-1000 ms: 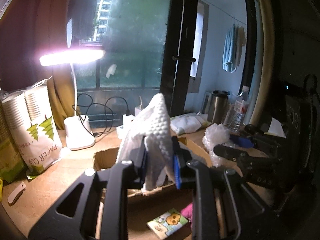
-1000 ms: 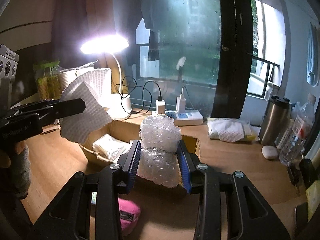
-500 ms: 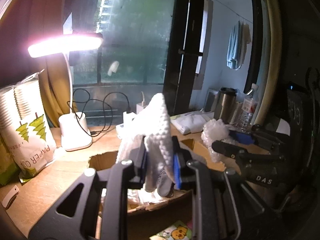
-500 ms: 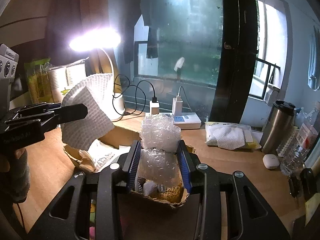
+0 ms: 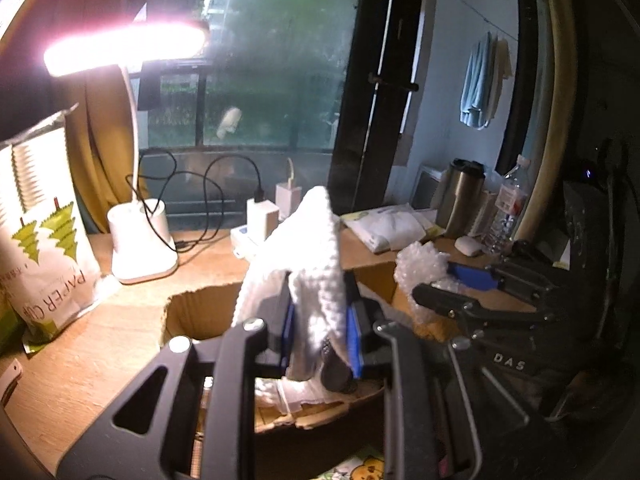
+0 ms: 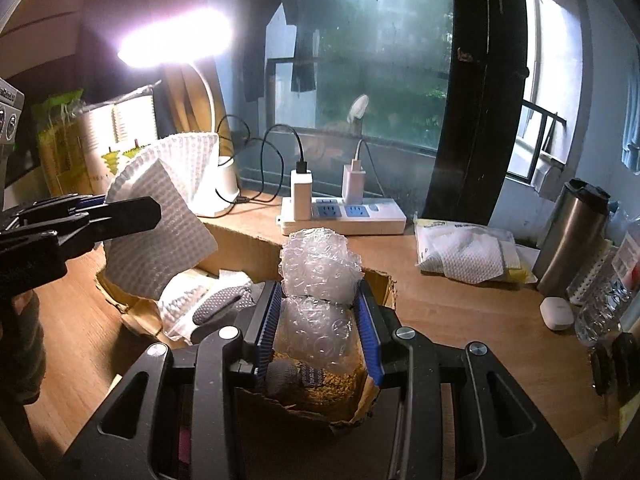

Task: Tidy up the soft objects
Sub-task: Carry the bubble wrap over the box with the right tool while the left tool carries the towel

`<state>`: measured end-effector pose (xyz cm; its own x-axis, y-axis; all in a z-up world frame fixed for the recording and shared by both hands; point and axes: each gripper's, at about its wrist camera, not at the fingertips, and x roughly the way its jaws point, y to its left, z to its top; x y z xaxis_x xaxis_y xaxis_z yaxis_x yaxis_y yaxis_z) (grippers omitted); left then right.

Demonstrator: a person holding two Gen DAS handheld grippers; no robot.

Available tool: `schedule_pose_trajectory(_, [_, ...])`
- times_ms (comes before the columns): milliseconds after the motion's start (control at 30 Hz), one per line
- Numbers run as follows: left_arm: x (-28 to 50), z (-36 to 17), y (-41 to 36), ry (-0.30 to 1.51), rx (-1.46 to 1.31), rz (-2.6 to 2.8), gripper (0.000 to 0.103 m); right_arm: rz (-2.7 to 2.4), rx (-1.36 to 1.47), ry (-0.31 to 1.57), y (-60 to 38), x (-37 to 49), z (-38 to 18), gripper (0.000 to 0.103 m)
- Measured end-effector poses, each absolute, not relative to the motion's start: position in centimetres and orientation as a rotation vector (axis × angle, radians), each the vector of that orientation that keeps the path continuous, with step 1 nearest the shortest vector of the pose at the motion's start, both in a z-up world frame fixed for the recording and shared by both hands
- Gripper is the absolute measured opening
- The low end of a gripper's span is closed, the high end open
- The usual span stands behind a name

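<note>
Gripping light, springy bubble wrap (image 6: 316,300) mid-wad, right tool (image 6: 318,332); left tool (image 5: 320,328) pinches limp white cloth (image 5: 308,256) over cardboard box (image 5: 192,312).

Dim room; desk lamp (image 5: 124,46) glares, fisheye edges dark.

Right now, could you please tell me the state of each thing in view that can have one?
left gripper: shut on the white cloth, above the cardboard box
right gripper: shut on the bubble wrap, over the box
cardboard box: open, cloths inside
desk lamp: lit
power strip: two chargers plugged in
steel tumbler: upright, lidded
</note>
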<state>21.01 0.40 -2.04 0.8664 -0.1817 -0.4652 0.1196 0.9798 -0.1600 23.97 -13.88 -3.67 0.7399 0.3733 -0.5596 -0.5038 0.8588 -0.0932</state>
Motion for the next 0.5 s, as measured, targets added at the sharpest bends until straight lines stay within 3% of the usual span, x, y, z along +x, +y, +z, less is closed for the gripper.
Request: schedule_pose_trajectory(500, [23.0,-4.7,0.6,0.584,-0.139,-0.145,0.022,0.479,-0.247,0.608,-13.9,26.0,-5.4,0.039])
